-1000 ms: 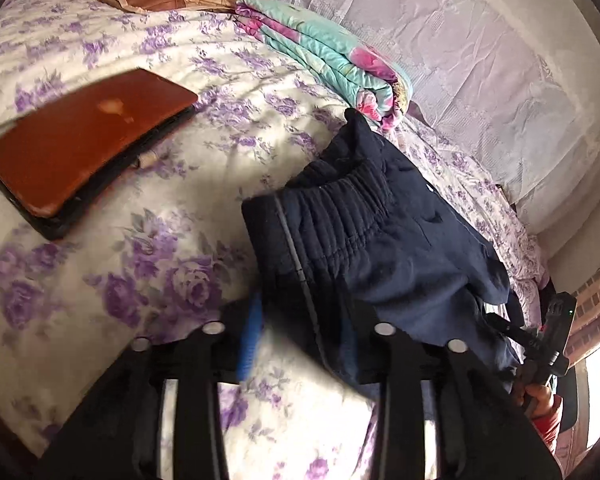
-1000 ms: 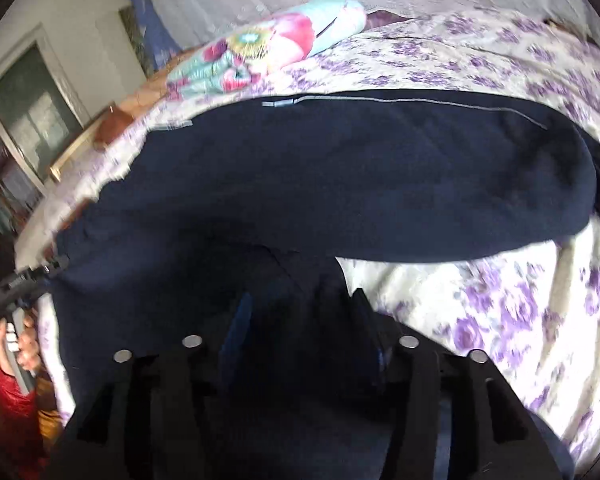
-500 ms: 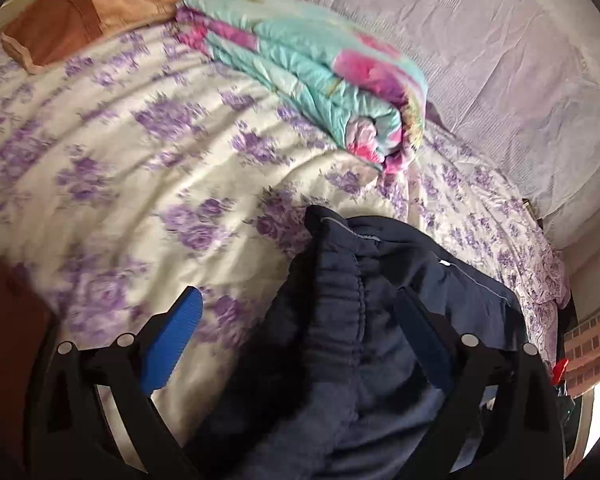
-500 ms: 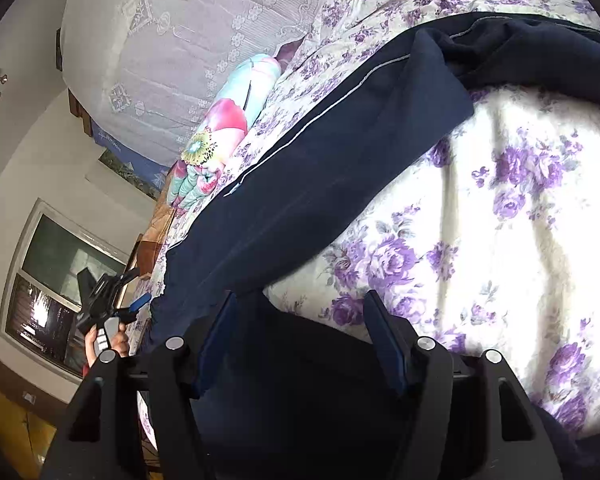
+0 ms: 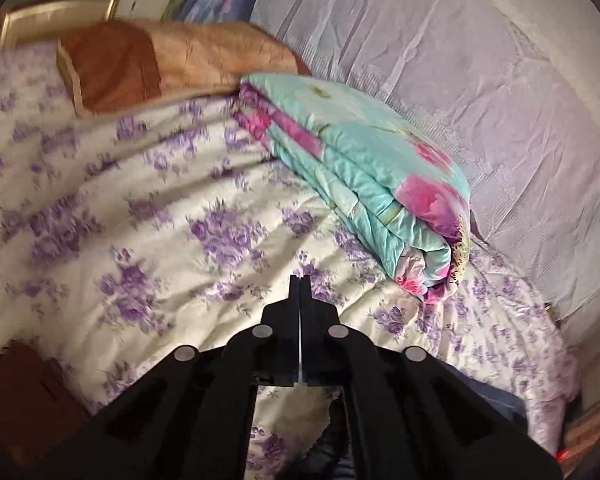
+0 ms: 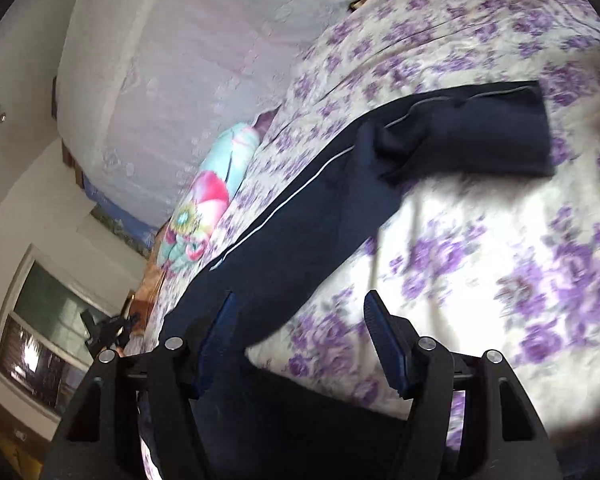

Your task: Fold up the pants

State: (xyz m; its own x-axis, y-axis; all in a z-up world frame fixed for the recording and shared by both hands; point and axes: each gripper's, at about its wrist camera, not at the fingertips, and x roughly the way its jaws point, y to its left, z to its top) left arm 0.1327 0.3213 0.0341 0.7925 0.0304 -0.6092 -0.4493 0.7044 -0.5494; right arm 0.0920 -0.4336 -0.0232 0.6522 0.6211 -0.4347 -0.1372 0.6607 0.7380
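Navy fabric fills the space right under the right gripper (image 6: 300, 344): its 2 blue-padded fingers (image 6: 216, 340) stand spread, nothing pinched, with the near end of the pants (image 6: 300, 216) lying on the bed between and below them. From there the pants run away up and to the right in the right wrist view as 1 long dark band with a pale side stripe, their long axis roughly in line with the way this gripper points, and the far end is doubled over itself into a short thick flap near the upper right. The floral bedspread (image 6: 480, 260) lies bare beside the band on the right. The left gripper (image 5: 300, 280) has its jaws pressed fully together on nothing, and aims over bare floral cover toward a folded turquoise quilt (image 5: 380, 176) and a brown pillow (image 5: 148, 64) farther back; only a sliver of navy shows beneath its frame, low and to the right. By that reading the right hand is the nearer to a usable hold, while the left would have to open and swing down toward the cloth first.
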